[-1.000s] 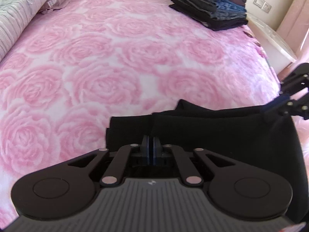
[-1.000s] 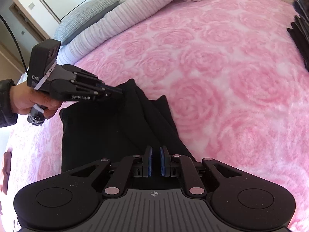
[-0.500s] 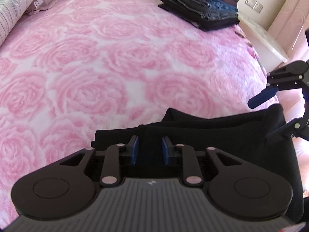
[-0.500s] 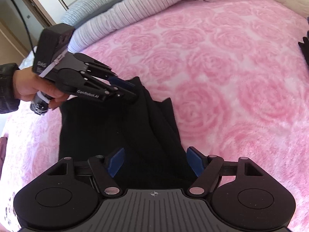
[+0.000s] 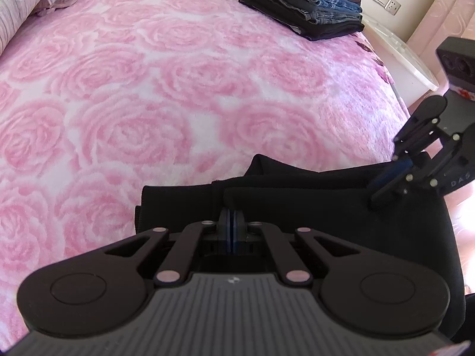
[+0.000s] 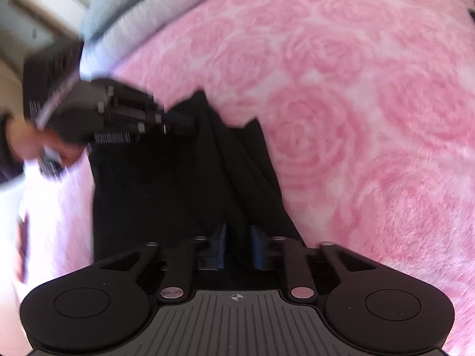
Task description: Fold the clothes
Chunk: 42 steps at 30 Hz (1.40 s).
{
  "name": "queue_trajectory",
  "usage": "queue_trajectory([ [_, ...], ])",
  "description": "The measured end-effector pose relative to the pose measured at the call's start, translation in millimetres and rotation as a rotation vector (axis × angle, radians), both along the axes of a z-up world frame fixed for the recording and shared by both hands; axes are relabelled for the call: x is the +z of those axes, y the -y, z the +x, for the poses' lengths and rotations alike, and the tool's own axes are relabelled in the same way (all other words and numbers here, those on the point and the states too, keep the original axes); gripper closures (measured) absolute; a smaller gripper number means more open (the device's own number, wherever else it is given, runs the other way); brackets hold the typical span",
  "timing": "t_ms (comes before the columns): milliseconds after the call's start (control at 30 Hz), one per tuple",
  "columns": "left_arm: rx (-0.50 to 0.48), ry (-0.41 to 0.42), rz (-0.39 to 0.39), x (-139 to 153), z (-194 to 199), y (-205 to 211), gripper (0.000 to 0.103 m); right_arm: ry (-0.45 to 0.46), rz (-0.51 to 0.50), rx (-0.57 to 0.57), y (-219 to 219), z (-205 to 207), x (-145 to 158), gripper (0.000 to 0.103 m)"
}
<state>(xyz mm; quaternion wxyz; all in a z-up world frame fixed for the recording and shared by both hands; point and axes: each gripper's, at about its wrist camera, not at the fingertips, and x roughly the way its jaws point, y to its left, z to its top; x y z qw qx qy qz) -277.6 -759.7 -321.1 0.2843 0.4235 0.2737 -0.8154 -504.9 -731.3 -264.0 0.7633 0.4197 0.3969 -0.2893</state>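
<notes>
Garment [image 5: 326, 207]: black, already folded into a flat oblong of several layers. It lies on the near edge of the pink bedspread [image 5: 178, 103], well apart from the stack [image 5: 305, 6] of folded clothes at the far corner. Left gripper [image 5: 231, 228]: jaws fully together over one short end of the garment. I cannot tell whether any cloth is caught between the pads. Right gripper [image 6: 239, 246]: at the opposite short end, jaws closing to a narrow gap. Its own view is blurred but shows black cloth filling that gap, and the left view shows its tips on the garment's edge, so I judge it to be gripping. Handling, as I judge it: light, soft and limp knit with no stiffness of its own. It will sag between two holds, and the layers will slide apart if only the top ply is taken. The plush bedspread should drag on it a little. Recommended hold: at both end corners, pinching through every layer at the fold line, with both ends kept level while the next fold is made.
</notes>
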Motion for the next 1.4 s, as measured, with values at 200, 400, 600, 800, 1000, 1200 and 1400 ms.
queue_trajectory([
  [200, 0.047, -0.008, -0.068, 3, 3, -4, 0.103, -0.03, -0.16, 0.0, -3, 1, 23, 0.101],
  [400, 0.059, 0.032, -0.065, -4, -3, -3, 0.1, -0.028, -0.142, -0.068, -10, -9, 3, 0.1],
  [600, 0.119, 0.024, -0.125, 22, 7, -17, 0.1, -0.136, -0.286, -0.249, -36, -36, 41, 0.051],
  [800, -0.062, -0.065, -0.045, 28, -31, -50, 0.1, -0.044, -0.28, -0.29, -70, -45, 59, 0.051],
  [1000, -0.108, 0.011, -0.058, -17, -76, -49, 0.103, -0.19, -0.242, -0.286, -77, -52, 15, 0.054],
  [1200, -0.107, 0.05, -0.07, -8, -86, -43, 0.103, -0.173, -0.215, -0.37, -88, -77, 16, 0.054],
  [1400, 0.006, 0.101, -0.115, 27, -46, -54, 0.102, -0.17, -0.227, -0.458, -100, -80, 41, 0.053],
])
